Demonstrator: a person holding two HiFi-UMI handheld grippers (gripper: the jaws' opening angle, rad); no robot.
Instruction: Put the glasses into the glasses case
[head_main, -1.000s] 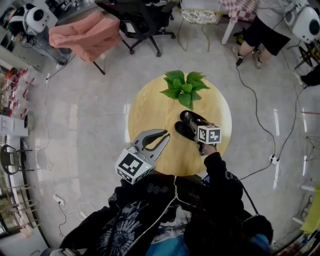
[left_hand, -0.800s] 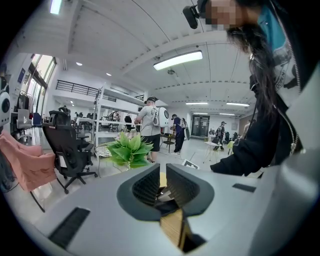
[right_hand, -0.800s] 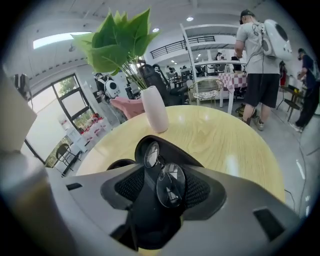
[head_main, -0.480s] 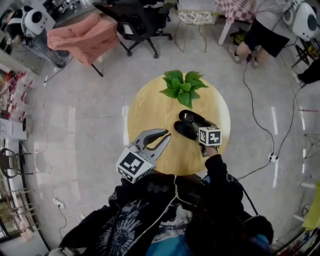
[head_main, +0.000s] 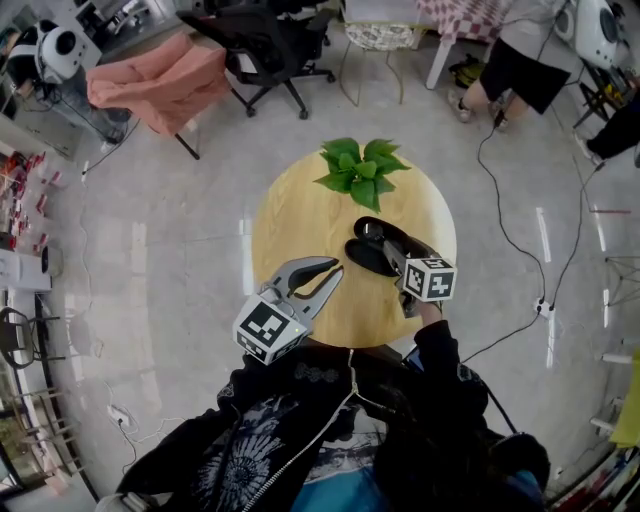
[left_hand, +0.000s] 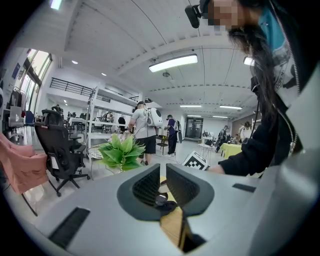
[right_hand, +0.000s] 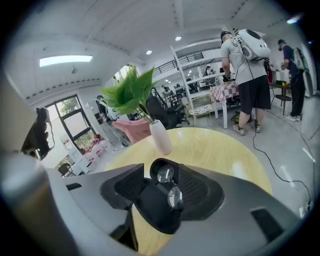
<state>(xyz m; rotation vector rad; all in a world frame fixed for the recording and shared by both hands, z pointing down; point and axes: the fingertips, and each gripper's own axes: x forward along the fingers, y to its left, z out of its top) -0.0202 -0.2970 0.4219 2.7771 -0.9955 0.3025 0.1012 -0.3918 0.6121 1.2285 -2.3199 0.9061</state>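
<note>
The right claw (right_hand: 164, 176) is released. Its pads stand wide apart on either side of the open black case (right_hand: 150, 212), and from this angle it is hard to say whether they brush its rim. The glasses (right_hand: 170, 184) lie inside the case with their round lenses facing up. One lens sits farther off and one nearer, so their long axis runs along the claw's own line and along the case.

In the head view the case lies slantwise just right of the middle of the round wooden desk (head_main: 300, 225). Its two halves are spread side by side, with the long axis running from far left to near right.

The left claw (left_hand: 163, 169) is clenched to a thin slit with nothing in it. It hangs over the desk's near left edge and points toward the case, near it but apart.

Each claw's cube (head_main: 432, 280) bears a black-and-white square marker. A leafy plant (head_main: 360, 172) in a white vase (right_hand: 160, 137) stands at the desk's far edge.
</note>
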